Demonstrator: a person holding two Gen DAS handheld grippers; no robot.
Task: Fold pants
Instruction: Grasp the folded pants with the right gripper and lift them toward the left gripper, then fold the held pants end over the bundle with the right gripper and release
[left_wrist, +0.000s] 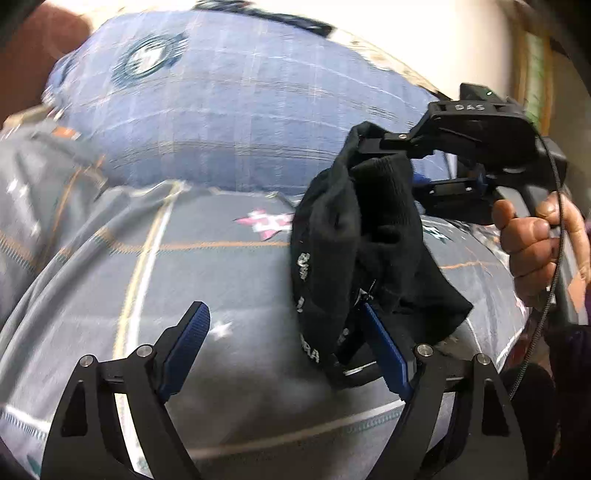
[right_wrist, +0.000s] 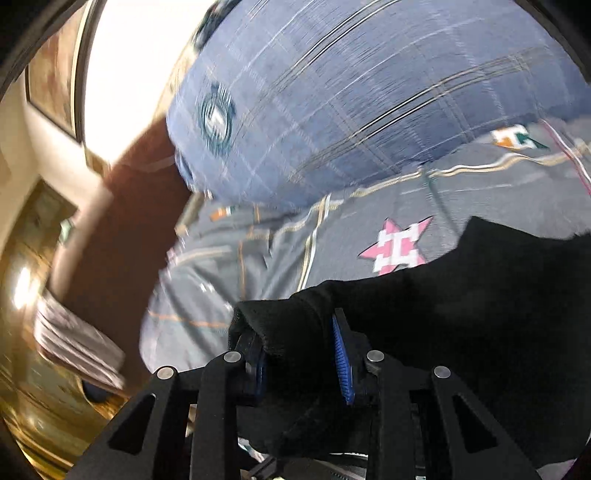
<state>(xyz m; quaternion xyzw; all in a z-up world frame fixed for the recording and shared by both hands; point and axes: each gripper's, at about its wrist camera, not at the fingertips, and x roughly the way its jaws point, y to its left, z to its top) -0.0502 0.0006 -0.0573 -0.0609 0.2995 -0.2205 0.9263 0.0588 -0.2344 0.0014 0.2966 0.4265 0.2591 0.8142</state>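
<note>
Black pants (left_wrist: 354, 229) with white lettering hang bunched above the bed. My right gripper (left_wrist: 391, 162) comes in from the right of the left wrist view and is shut on their top edge. In the right wrist view the same gripper (right_wrist: 295, 328) pinches a thick fold of the pants (right_wrist: 480, 314), which cover the lower right. My left gripper (left_wrist: 283, 310) stands open low in its view with no cloth between the blue pads. The hanging cloth brushes over its right finger (left_wrist: 384, 354).
A grey bedsheet (left_wrist: 229, 258) with a pink star (right_wrist: 399, 247) covers the bed, and a blue plaid pillow (left_wrist: 229, 110) lies behind it. A hand (left_wrist: 535, 243) grips the right gripper's handle. Brown wood (right_wrist: 110, 240) and a pale stack (right_wrist: 74, 339) sit off the bed's left side.
</note>
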